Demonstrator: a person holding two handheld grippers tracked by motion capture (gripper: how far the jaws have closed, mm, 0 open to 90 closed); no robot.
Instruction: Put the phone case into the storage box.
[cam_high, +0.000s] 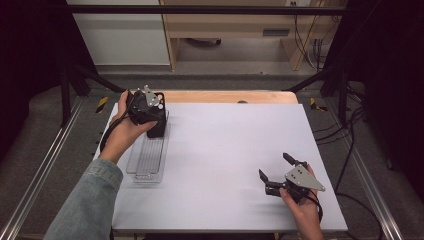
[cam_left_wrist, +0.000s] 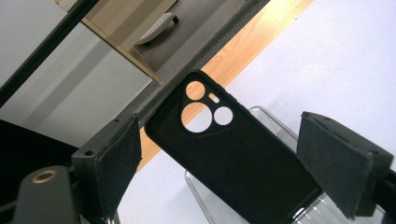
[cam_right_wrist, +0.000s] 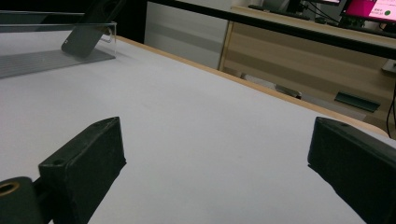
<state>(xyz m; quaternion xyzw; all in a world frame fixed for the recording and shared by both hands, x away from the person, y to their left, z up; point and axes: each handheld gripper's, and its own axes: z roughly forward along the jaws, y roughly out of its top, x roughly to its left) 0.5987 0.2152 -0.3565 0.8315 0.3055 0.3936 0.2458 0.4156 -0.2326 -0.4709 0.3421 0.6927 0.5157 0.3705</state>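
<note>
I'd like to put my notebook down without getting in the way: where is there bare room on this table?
The white table is bare between the clear tray and the right tool, through to its far wooden edge. The left side is crowded: the left tool hangs over the black phone case leaning in the tray.

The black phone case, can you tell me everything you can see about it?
The black phone case looks like soft, matte rubber or plastic. Near its top end is a camera cutout with three round holes and one small slot, through which the background shows, so no phone seems inside. It stands tilted, its lower end in the clear plastic tray at the table's left side. It sits between the open jaws of the left hand-held gripper, whose pads are not pressing on it.
</note>
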